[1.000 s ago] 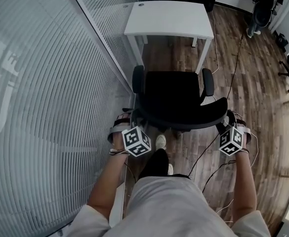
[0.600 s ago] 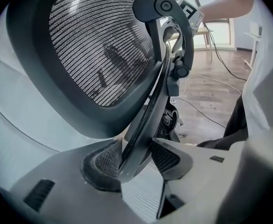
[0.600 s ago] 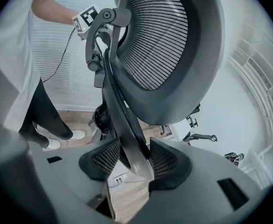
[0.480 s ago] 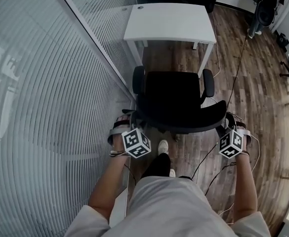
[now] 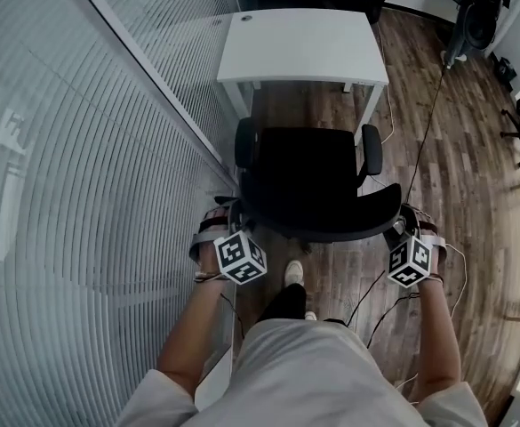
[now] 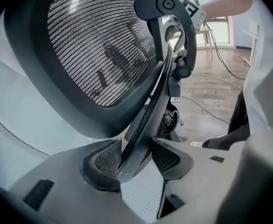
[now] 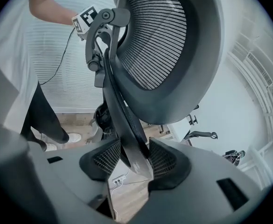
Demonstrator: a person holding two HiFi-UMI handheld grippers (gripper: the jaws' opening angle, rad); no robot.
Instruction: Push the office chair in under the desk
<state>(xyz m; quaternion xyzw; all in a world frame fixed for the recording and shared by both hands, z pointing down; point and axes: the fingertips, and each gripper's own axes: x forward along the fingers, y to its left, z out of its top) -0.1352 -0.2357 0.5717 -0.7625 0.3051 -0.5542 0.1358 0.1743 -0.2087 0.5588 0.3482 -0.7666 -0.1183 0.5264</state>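
Note:
A black office chair [image 5: 308,176] faces a white desk [image 5: 304,47], its seat front close to the desk's near edge. Its mesh backrest [image 6: 99,45] fills both gripper views. My left gripper [image 5: 233,225] sits at the backrest's left end. In the left gripper view the backrest's rim [image 6: 143,125] runs between the pads, and the left gripper [image 6: 135,158] is shut on it. My right gripper [image 5: 400,223] is at the backrest's right end. Its jaws have just been closing, and the right gripper [image 7: 129,158] has the rim [image 7: 122,120] pinched between its pads.
A glass wall with blinds [image 5: 82,194] runs close along the left of chair and desk. Cables [image 5: 375,301] trail over the wood floor behind the chair. The person's shoe [image 5: 292,274] is just behind the chair base. Other chairs [image 5: 473,7] stand at the far right.
The chair has rolled towards the desk, with both grippers moving along at its backrest. The person has stepped forward behind it.

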